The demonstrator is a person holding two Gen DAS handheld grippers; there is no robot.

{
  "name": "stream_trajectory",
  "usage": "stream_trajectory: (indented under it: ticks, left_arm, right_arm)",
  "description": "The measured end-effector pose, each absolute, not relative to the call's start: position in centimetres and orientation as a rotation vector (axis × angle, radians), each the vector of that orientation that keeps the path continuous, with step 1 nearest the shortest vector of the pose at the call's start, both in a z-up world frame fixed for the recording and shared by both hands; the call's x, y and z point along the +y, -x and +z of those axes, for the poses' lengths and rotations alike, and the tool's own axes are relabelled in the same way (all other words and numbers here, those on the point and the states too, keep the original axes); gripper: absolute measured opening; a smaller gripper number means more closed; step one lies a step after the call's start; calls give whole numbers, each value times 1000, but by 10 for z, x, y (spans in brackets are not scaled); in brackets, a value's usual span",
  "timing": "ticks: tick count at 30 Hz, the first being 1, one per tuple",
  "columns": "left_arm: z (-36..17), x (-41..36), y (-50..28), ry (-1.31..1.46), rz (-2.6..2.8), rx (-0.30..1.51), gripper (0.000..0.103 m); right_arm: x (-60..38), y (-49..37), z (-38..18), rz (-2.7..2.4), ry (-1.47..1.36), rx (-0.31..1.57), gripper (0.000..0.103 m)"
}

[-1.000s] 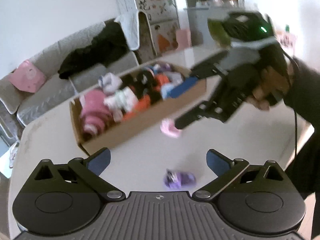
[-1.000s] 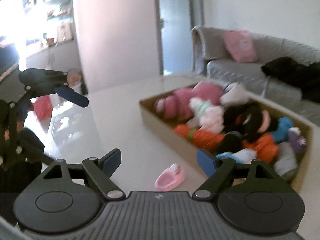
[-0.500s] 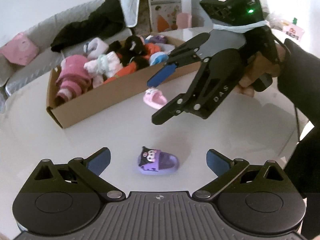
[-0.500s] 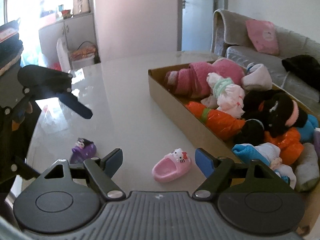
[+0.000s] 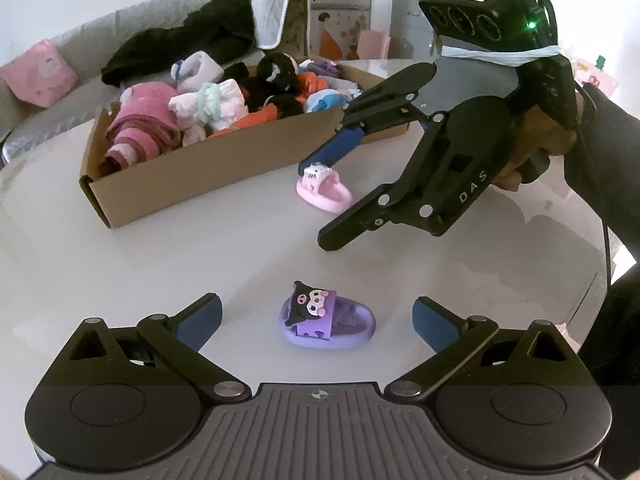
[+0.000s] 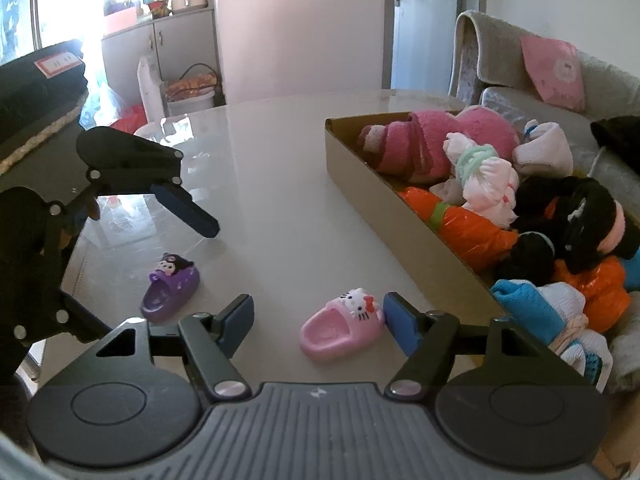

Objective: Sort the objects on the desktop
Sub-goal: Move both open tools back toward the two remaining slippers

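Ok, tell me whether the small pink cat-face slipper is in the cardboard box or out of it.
Out. The small pink cat-face slipper lies on the white table beside the cardboard box, between the right gripper's open jaws.

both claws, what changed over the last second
Both came down toward the table. The left claw now brackets the purple slipper, open. The right claw has been closing around the pink slipper, one pad at its toe, not yet gripping. Both slippers and the sock box stayed put.
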State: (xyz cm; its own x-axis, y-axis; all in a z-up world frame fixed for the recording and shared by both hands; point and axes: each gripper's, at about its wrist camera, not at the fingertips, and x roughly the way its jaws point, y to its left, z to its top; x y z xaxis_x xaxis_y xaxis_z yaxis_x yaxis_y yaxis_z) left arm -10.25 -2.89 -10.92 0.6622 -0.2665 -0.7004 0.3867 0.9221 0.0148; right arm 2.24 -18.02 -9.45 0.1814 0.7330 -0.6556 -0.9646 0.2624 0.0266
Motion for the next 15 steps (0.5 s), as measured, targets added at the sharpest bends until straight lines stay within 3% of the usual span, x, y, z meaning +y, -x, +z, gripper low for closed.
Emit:
stream_trajectory:
  ticks: [4,15]
  left_arm:
    - [-106,-31,107,-166,-390,746,84]
    - [-100,-29,111,-158,-383,753,62]
  right_arm:
    - [-183,-10,-94,1249,441,633,62]
    - [-191,5,-94,1214,409,640,57]
